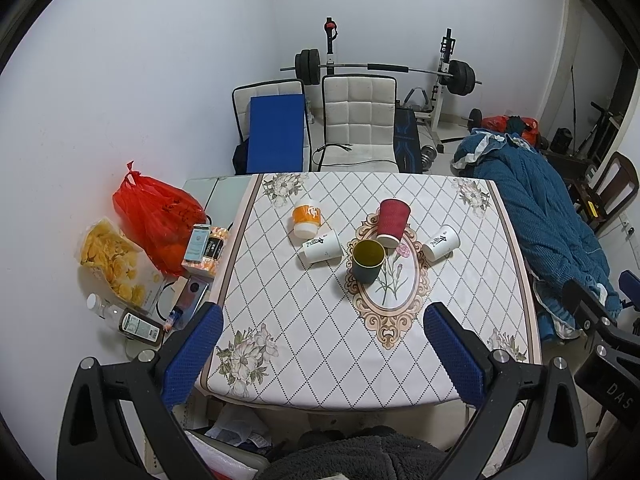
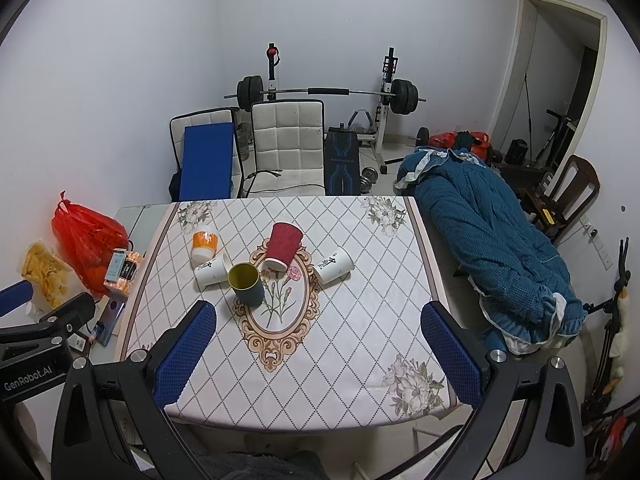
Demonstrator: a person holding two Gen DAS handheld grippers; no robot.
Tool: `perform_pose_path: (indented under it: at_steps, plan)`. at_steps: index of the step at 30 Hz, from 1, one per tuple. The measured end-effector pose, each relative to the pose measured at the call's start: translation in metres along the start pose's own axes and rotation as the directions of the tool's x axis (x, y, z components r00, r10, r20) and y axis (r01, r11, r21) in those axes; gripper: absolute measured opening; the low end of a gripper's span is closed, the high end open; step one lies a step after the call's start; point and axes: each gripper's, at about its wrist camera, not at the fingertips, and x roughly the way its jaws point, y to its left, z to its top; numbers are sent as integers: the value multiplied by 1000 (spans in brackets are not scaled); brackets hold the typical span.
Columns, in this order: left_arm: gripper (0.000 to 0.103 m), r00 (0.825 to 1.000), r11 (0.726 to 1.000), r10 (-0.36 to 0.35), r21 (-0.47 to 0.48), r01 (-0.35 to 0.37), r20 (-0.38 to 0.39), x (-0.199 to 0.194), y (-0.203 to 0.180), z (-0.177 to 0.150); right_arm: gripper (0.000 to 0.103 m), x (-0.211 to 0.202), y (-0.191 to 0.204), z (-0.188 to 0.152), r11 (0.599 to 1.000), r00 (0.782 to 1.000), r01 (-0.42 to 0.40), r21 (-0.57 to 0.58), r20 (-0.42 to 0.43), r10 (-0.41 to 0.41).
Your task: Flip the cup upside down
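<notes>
Several cups stand on the patterned tablecloth [image 1: 320,344]. A dark green cup [image 1: 367,261] with a yellow inside stands mouth up near the middle, also in the right wrist view [image 2: 246,283]. A red ribbed cup [image 1: 393,217] [image 2: 282,246], an orange cup [image 1: 307,219] [image 2: 204,244] and two white printed cups [image 1: 322,246] [image 1: 440,242] stand mouth down around it. My left gripper [image 1: 323,334] and right gripper [image 2: 318,330] are both open and empty, held above the table's near edge, well short of the cups.
A red plastic bag [image 1: 156,216], a snack bag [image 1: 114,262], bottles and boxes lie left of the table. Two white chairs [image 1: 358,120], a barbell rack [image 1: 384,70] and a blue quilt [image 1: 548,216] are behind and to the right.
</notes>
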Motion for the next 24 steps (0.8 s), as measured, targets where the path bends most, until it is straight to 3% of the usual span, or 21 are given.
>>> perform_pose_path:
  at_steps: [14, 19, 24]
  plan:
    - [103, 1000, 1000, 17, -7, -17, -8, 4, -9, 1, 103, 1, -2, -1, 1000, 1000, -5, 0, -9, 5]
    - [103, 997, 998, 55, -28, -56, -50, 31, -7, -5, 103, 19, -9, -5, 1000, 999, -20, -3, -50, 20]
    - [103, 990, 995, 86, -50, -92, -114, 68, -4, -17, 103, 63, -11, -15, 999, 990, -51, -20, -135, 47]
